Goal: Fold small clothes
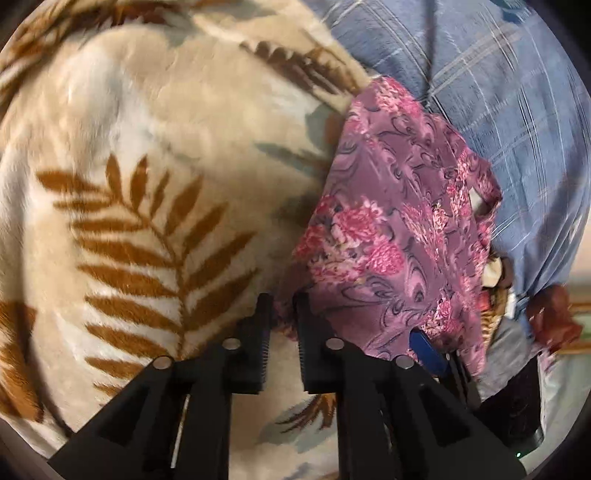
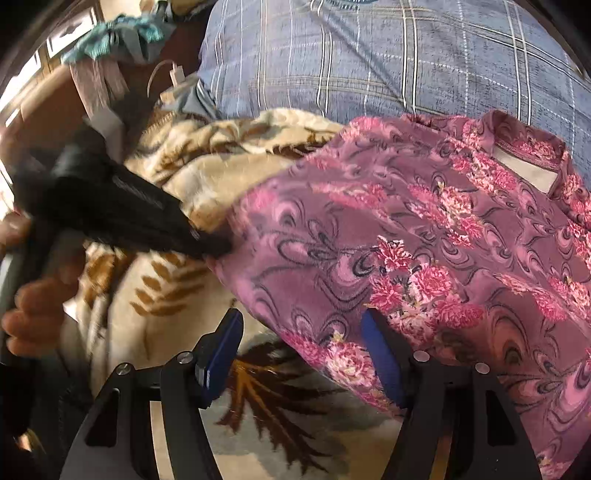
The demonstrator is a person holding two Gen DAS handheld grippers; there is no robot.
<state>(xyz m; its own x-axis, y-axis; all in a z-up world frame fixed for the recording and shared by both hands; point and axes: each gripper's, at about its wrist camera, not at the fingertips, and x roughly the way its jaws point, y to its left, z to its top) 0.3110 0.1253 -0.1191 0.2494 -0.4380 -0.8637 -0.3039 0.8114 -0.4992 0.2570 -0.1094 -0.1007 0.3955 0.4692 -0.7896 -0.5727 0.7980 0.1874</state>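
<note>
A corner of the purple floral garment [image 1: 399, 221] is clamped by the left gripper [image 1: 283, 314]; the right gripper [image 2: 301, 332] is held apart astride its hem. Closing there is judged next, before folding.

A home, most likely a bedroom: a plush cream blanket [image 1: 155, 155] printed with brown fern leaves covers a soft surface, with blue plaid bedding [image 2: 369, 55] bunched behind it. Clothes in teal and grey [image 2: 118, 33] are heaped on brown wooden furniture [image 2: 48, 99] at the side.
</note>
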